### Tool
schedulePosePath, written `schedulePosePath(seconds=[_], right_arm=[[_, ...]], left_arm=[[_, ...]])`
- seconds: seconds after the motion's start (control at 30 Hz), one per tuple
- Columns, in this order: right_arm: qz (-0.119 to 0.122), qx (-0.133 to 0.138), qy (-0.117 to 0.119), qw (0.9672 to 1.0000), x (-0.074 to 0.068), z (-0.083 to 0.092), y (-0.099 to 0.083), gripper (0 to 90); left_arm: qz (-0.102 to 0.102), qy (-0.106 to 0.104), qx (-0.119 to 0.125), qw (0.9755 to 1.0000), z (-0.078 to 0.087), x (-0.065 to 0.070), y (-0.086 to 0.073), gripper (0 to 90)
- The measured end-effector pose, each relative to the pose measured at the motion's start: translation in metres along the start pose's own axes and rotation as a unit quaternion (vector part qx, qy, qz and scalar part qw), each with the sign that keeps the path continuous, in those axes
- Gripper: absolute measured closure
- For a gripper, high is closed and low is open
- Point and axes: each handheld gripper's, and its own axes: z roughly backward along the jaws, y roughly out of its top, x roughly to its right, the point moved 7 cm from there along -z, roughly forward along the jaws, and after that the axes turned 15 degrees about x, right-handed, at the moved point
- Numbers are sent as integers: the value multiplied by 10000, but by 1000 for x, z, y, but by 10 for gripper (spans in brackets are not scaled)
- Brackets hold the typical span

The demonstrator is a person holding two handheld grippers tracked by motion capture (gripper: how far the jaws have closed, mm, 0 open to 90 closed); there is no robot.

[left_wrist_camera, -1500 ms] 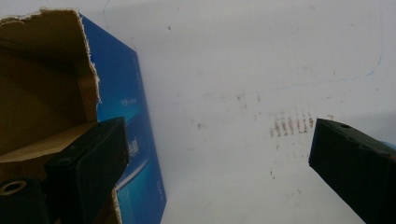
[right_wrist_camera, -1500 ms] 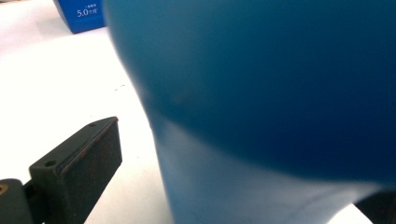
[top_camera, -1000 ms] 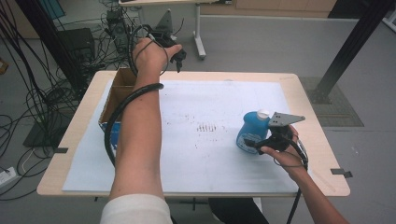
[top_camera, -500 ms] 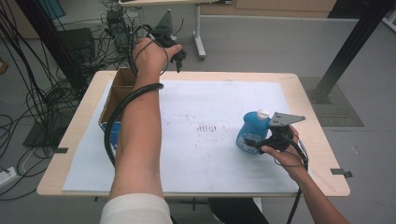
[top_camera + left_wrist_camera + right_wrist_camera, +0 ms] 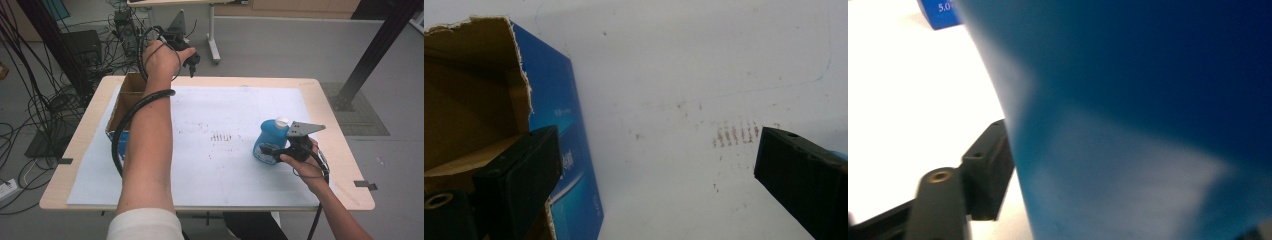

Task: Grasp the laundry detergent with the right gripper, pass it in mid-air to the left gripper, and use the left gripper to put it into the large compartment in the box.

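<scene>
Spanning the pale wooden surface (image 5: 330, 100) is a white paper sheet (image 5: 235, 165), with a torn-open brown-and-blue cardboard box (image 5: 122, 102) at its left edge and an upright blue plastic bottle with a white cap (image 5: 267, 140) standing right of centre. Right hand-held gripper (image 5: 270, 150) has just been closing and now clamps the bottle's lower body; left hand-held gripper (image 5: 192, 60) hangs released, high above the far edge. Judgement: hold the squeeze firm, lift straight up, keep the bottle vertical.
</scene>
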Motion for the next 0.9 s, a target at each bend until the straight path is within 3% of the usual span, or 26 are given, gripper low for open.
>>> schedulePosePath(seconds=[0.13,0.9], right_arm=[[-30,64,-25,10000,3,1,0,417],[-32,75,-12,10000,3,1,0,432]], left_arm=[[-54,41,-26,10000,-1,0,-1,58],[-74,103,-82,9999,-1,0,-2,58]])
